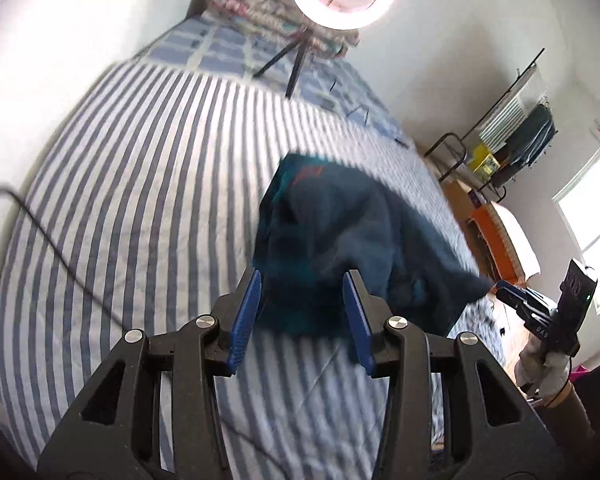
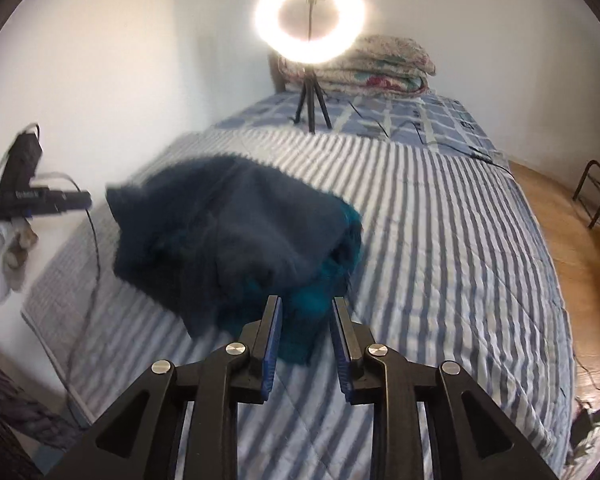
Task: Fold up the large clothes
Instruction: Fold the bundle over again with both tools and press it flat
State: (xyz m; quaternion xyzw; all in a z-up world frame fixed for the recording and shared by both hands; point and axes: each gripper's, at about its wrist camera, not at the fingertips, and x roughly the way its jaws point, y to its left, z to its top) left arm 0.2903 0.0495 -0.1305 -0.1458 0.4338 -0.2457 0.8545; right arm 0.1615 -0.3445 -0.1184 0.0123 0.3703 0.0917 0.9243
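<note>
A dark navy garment (image 1: 340, 220) with a teal inside lies bunched in a heap on the striped bed cover (image 1: 140, 160). My left gripper (image 1: 303, 280) stands open just short of the heap's near edge, blue pads apart, nothing pressed between them. In the right wrist view the same garment (image 2: 228, 216) lies ahead and to the left, its teal edge showing between the parted pads of my right gripper (image 2: 307, 302), which is open and grips nothing. Each view shows the other gripper beside the heap: the right one (image 1: 540, 308) and the left one (image 2: 40, 200).
A lit ring light (image 2: 268, 20) on a small tripod (image 2: 310, 100) stands at the far end of the bed, in front of a folded floral quilt (image 2: 388, 64). A cable (image 1: 40, 232) runs along the bed's wall side. A clothes rack (image 1: 516, 132) and wooden floor (image 2: 560, 208) lie beyond the other side.
</note>
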